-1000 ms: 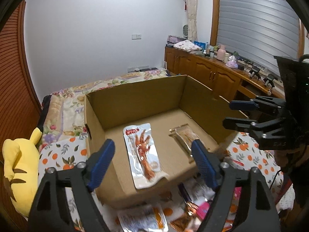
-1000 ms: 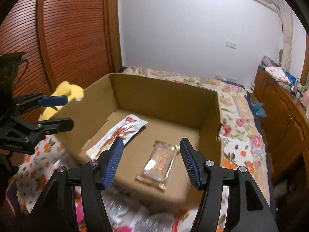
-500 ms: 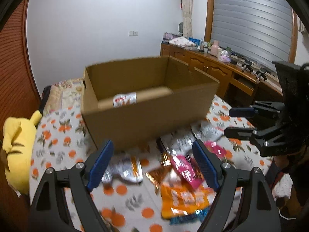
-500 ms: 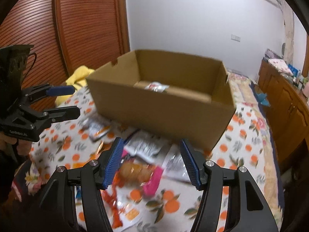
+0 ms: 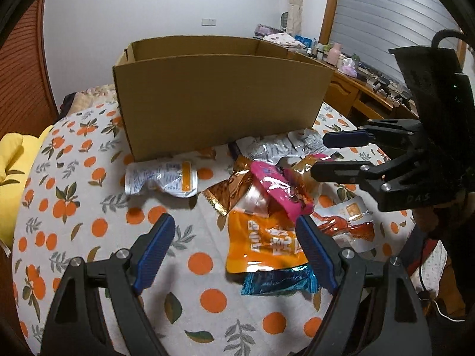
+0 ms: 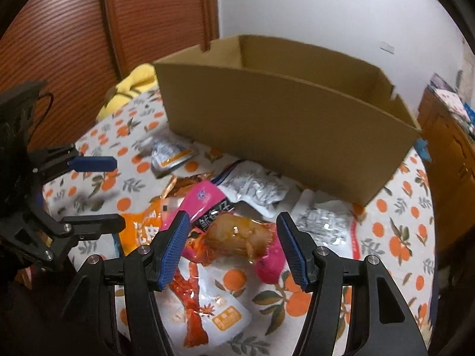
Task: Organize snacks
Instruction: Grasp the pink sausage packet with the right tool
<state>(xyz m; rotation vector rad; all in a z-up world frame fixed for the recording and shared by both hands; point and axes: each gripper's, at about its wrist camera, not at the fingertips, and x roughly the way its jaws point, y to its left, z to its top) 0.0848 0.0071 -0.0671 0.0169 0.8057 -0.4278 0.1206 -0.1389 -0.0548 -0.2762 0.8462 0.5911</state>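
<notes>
Reaching for the next snack beside the box

My right hand-held gripper hangs released over the brown snack; I should straddle it squarely. My left hand-held gripper is released too.

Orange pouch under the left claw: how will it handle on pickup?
The orange pouch looks like flat, glossy film, so probably floppy and somewhat slippery. It lies thin on the cloth, so likely light. The pink pack overlaps its top edge and may drag along. The left claw is open above it.
</notes>
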